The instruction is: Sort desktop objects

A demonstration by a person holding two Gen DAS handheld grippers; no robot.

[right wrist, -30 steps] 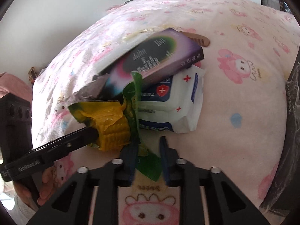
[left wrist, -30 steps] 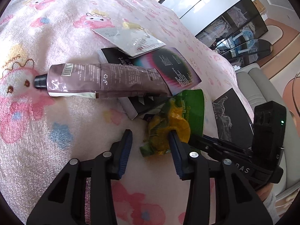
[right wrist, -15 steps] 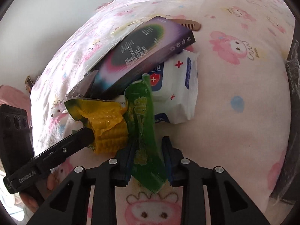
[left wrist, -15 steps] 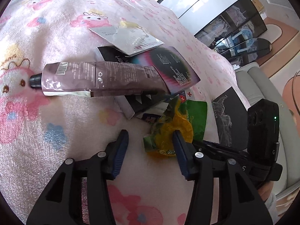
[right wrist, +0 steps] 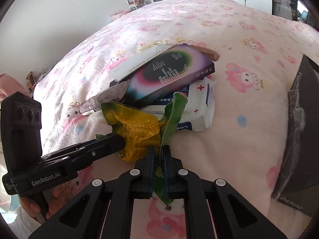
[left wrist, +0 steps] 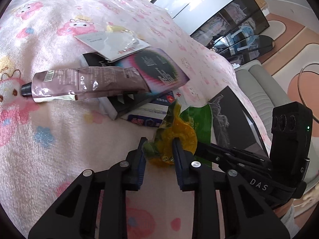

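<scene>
Right wrist view shows the right gripper (right wrist: 158,157) pinched tight on a flat green plastic snack packet (right wrist: 169,123), which stands on edge between the fingers and runs up toward the pile. Just left of it, touching the green packet, is a crumpled yellow-and-green plastic wrapper (right wrist: 137,129). The left gripper (left wrist: 158,149) has its fingers on either side of this yellow wrapper; the jaws stand moderately apart and press against the wrapper's sides, so it appears gripped, though how firmly I cannot tell. Seen from the left wrist, the yellow wrapper (left wrist: 173,135) sits low between the blue-padded fingers (left wrist: 140,159), with the green packet (left wrist: 199,119) behind it to the right and the right gripper's (left wrist: 201,147) black fingers reaching in from that side.

Beyond the wrappers lies a stack on the pink cartoon-print fleece blanket (left wrist: 59,139): a white pack of wet wipes with red crosses (right wrist: 199,107) at the bottom, a purple-and-black rectangular box (right wrist: 169,73) tilted across it, and a shiny mauve squeeze tube with a black cap (left wrist: 85,83) resting against the box, its cap on the blanket. A white flat sachet (left wrist: 113,43) lies on the far end of the box. A brown wooden comb (right wrist: 207,52) pokes out behind the box. A dark grey flat packet (left wrist: 227,115) lies to the right of the green one.
</scene>
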